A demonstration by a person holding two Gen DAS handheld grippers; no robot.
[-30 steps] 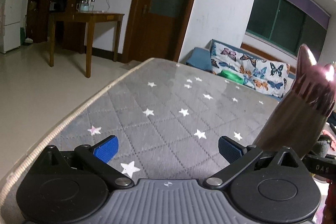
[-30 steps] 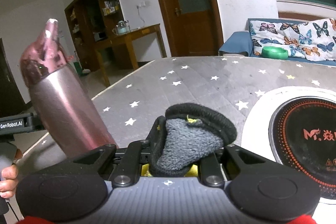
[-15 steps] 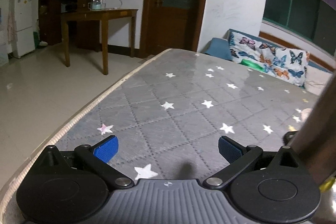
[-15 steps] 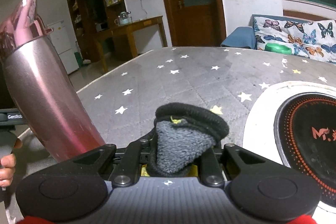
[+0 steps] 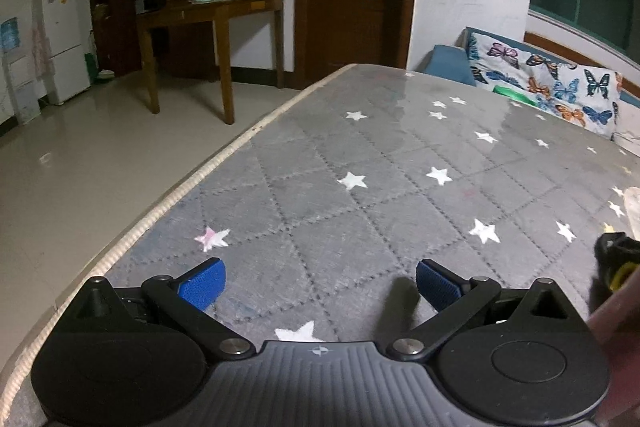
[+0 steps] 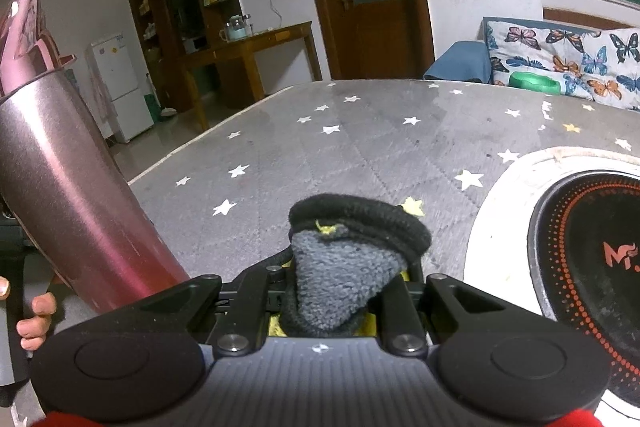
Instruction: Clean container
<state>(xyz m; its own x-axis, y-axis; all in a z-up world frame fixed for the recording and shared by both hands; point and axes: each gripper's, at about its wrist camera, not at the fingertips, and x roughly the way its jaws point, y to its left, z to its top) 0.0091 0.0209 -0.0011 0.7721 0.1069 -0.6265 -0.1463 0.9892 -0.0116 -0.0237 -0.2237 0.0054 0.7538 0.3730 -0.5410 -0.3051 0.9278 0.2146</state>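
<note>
A pink metallic bottle (image 6: 76,195) with a flip lid leans at the left of the right wrist view; its base is hidden behind the gripper body. It shows only as a blurred strip (image 5: 618,327) at the left wrist view's lower right edge. My right gripper (image 6: 344,279) is shut on a grey fleecy cloth (image 6: 352,227) with a black rim and a yellow underside. My left gripper (image 5: 320,279) is open over the grey star-patterned table cover (image 5: 360,187), its blue pads (image 5: 202,283) holding nothing. The cloth's black and yellow edge (image 5: 616,255) peeks in at the right.
A round black induction cooker (image 6: 580,255) on a white base sits at the right. The table's rope-trimmed edge (image 5: 192,183) runs along the left, with tiled floor beyond. A green bowl (image 6: 534,81) and a butterfly cushion (image 6: 568,55) lie at the far end. A hand (image 6: 34,311) grips the left handle.
The bottle slid from the right side of the left wrist view almost out of frame. In the right wrist view it has grown larger at the left. The cloth stays clamped.
</note>
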